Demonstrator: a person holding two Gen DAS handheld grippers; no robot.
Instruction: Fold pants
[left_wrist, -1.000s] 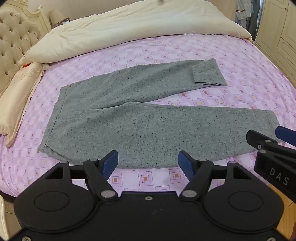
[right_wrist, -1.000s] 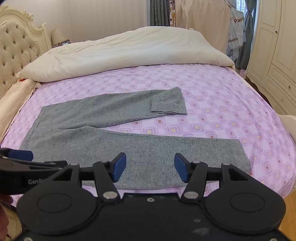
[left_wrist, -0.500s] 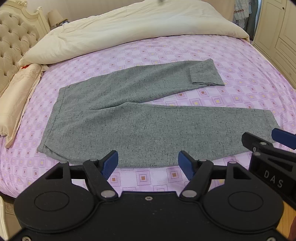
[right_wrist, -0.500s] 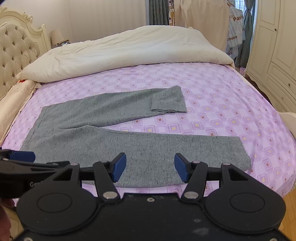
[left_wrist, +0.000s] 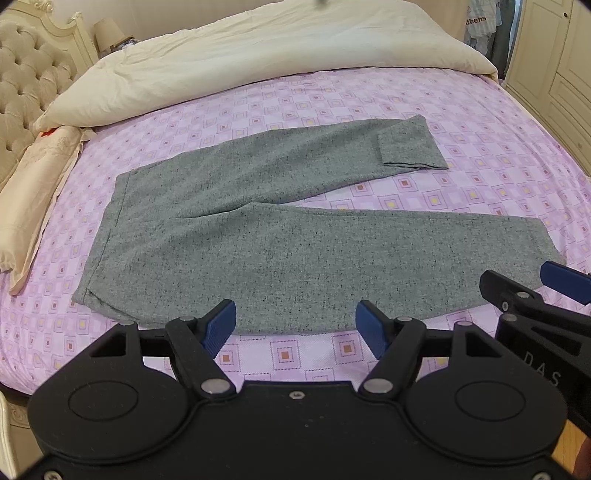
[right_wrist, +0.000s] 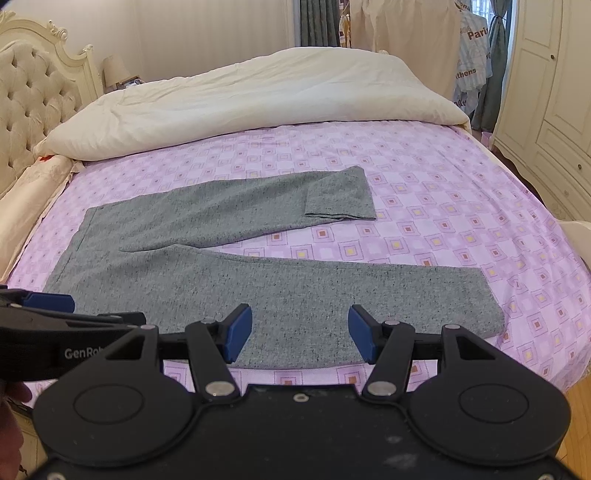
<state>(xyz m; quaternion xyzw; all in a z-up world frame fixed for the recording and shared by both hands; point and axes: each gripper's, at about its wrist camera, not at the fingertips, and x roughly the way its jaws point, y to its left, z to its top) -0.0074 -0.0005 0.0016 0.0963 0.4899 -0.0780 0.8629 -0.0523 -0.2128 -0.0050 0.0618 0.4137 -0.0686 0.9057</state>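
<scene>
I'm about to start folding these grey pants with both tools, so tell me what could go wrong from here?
1. The far leg's cuff is already doubled back; folding over it may trap a lump.
2. The pants lie splayed, legs apart, so a lengthwise fold could land skewed.
3. The left tool and right tool hang open at the near edge; a pinch there might also grab the purple sheet.

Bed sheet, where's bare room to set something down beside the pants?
Free sheet lies right of the pants, toward the wardrobe, and in a band between the far leg and the duvet. The wedge between the legs is narrow. The left side is crowded by a pillow.
</scene>
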